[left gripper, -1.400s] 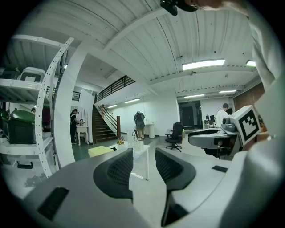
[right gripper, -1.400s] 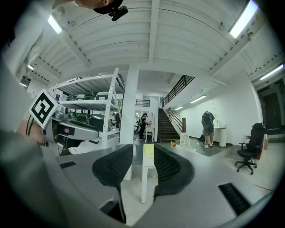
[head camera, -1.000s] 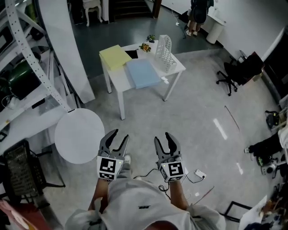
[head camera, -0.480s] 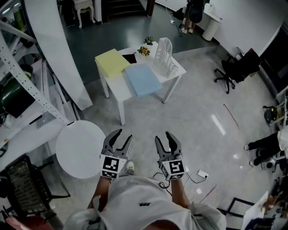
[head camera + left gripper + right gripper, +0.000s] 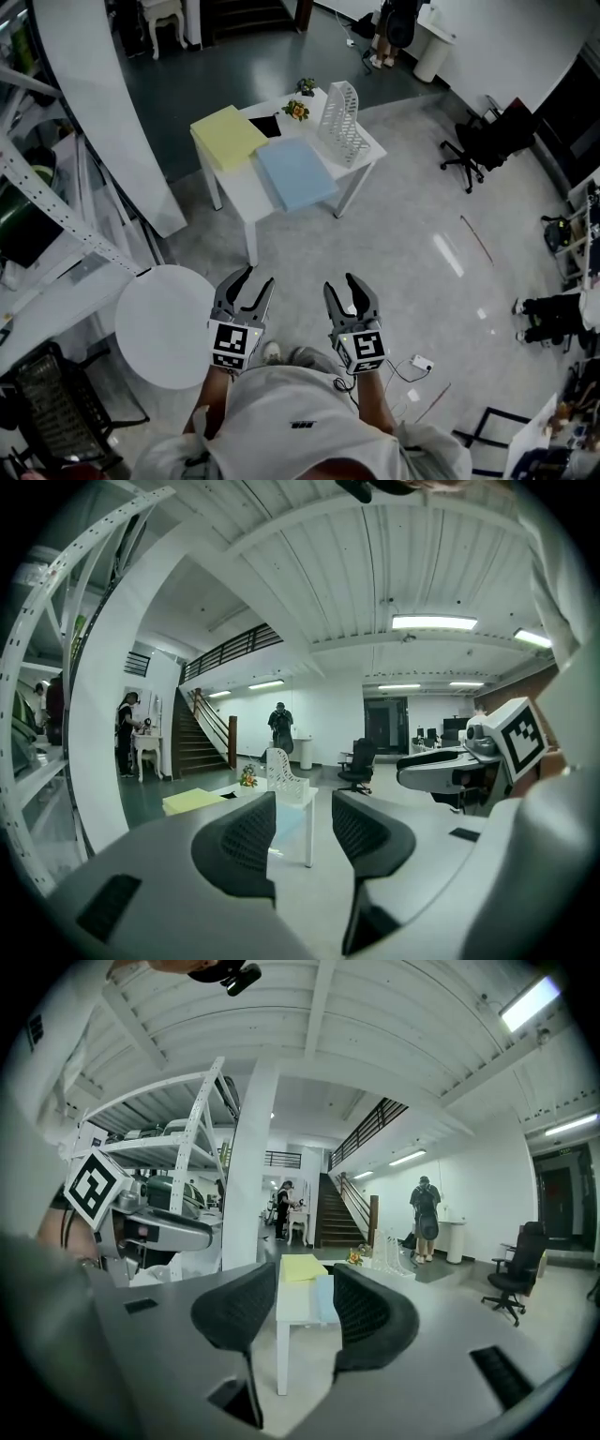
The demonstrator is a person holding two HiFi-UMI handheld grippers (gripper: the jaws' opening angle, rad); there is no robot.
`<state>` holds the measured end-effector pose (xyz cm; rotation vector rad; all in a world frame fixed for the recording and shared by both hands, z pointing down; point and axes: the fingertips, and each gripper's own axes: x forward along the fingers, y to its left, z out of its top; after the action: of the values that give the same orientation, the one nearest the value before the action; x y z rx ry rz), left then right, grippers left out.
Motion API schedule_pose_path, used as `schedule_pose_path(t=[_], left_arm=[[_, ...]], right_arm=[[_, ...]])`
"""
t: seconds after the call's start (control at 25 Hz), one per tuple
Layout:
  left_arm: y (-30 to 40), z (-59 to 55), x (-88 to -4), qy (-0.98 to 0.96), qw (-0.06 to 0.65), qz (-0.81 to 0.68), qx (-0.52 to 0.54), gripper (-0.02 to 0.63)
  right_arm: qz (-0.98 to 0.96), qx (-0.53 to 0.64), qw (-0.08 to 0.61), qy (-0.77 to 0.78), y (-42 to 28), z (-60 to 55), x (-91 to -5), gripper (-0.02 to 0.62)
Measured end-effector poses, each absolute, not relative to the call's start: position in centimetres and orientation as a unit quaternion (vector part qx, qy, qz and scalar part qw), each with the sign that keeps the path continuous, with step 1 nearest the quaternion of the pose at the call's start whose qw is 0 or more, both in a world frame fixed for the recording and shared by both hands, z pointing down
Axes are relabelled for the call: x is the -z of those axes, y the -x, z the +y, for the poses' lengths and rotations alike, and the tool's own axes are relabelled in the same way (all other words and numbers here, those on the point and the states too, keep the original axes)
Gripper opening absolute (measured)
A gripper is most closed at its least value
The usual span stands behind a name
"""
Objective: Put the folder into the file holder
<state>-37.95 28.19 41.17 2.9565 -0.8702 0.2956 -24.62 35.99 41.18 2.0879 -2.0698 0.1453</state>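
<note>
Far ahead stands a white table [image 5: 240,187]. On it lie a yellow folder [image 5: 228,136] and a blue folder [image 5: 295,173], with a white perforated file holder [image 5: 339,122] upright at its right end. My left gripper [image 5: 256,277] and right gripper [image 5: 340,281] are held side by side in front of the person's chest, well short of the table. Both are open and hold nothing. The left gripper view looks past its jaws to the file holder [image 5: 281,771] and the yellow folder [image 5: 192,802]. In the right gripper view, the yellow folder [image 5: 300,1267] and the blue folder [image 5: 323,1297] show between the jaws.
A small flower pot [image 5: 298,111] and a dark flat item [image 5: 267,127] sit at the table's far edge. A round white table [image 5: 164,323] stands at the near left, a wide white pillar [image 5: 103,112] behind it. A black office chair [image 5: 473,150] is at the right. Cables [image 5: 412,364] lie on the floor.
The person has walked forward with both grippers. The table and folders now look a little larger and nearer. Neither gripper's jaw gap has changed.
</note>
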Motion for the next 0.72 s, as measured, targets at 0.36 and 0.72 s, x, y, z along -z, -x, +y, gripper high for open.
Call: schedule_pose_path(t=[0.36,0.72], left_arm=[[36.4,24.4,-41.3,-0.955,0.026,-0.284,-0.086,0.201],[33.2,19.7,-42.5,-0.952,0.033,-0.288,-0.097,0.2]], right_arm=[[-0.702,-0.046,0.101,-0.704,23.2,32.0,-41.4,0.176],[-0.709,-0.053,0.091,-0.697,20.1,27.1,-42.1,0.176]])
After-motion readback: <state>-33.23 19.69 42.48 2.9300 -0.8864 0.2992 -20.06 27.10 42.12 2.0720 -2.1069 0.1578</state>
